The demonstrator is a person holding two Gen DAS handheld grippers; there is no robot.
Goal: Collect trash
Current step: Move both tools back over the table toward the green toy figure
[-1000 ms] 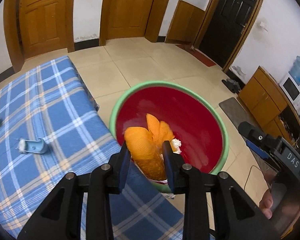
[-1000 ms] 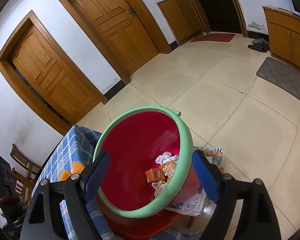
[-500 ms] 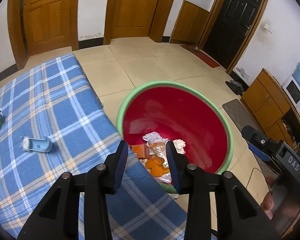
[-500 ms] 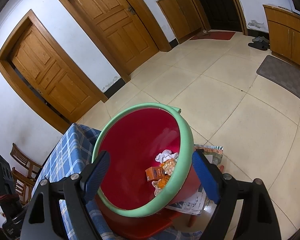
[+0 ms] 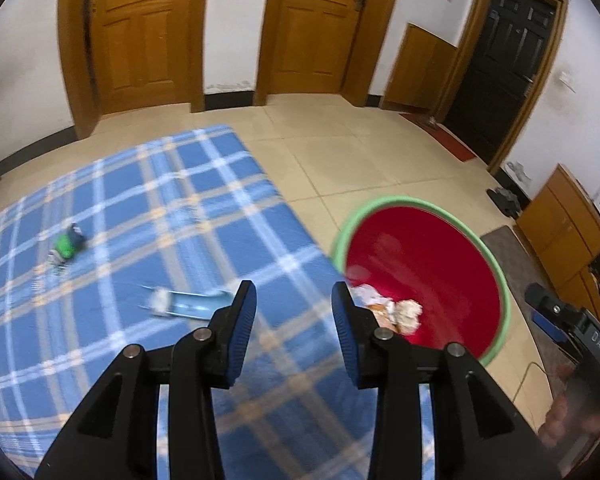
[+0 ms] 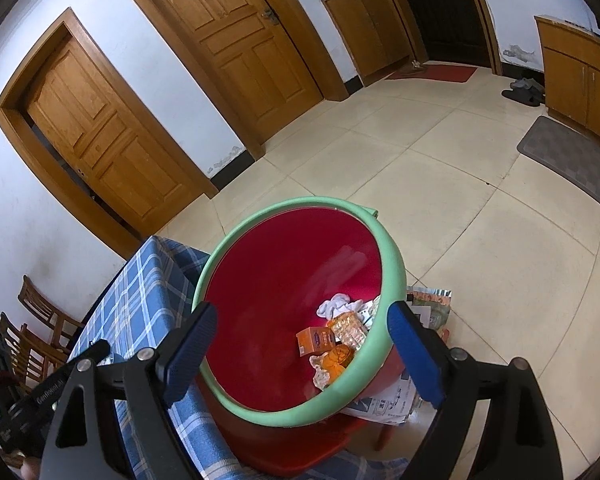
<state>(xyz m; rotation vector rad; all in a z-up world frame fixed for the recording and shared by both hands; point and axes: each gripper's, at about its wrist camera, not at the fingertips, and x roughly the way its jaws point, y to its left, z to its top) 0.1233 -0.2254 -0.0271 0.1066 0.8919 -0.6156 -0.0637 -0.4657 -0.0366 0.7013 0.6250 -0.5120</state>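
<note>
— What's your left gripper doing?
— Its ribbed blue pads stand apart over the blue plaid cloth on the table, holding nothing. A flat pale-blue wrapper lies at its 10 o'clock, a crumpled green one farther out.
— And your right gripper?
— Spread wide around the round red bin with its smooth green rim. Inside: a small orange box, white tissue, crinkled foil. "DAS" reads on the other gripper's body.

One red bin, rubbish inside. Two scraps on the cloth: a wrapper, a green piece. Two doors at the back.
</note>
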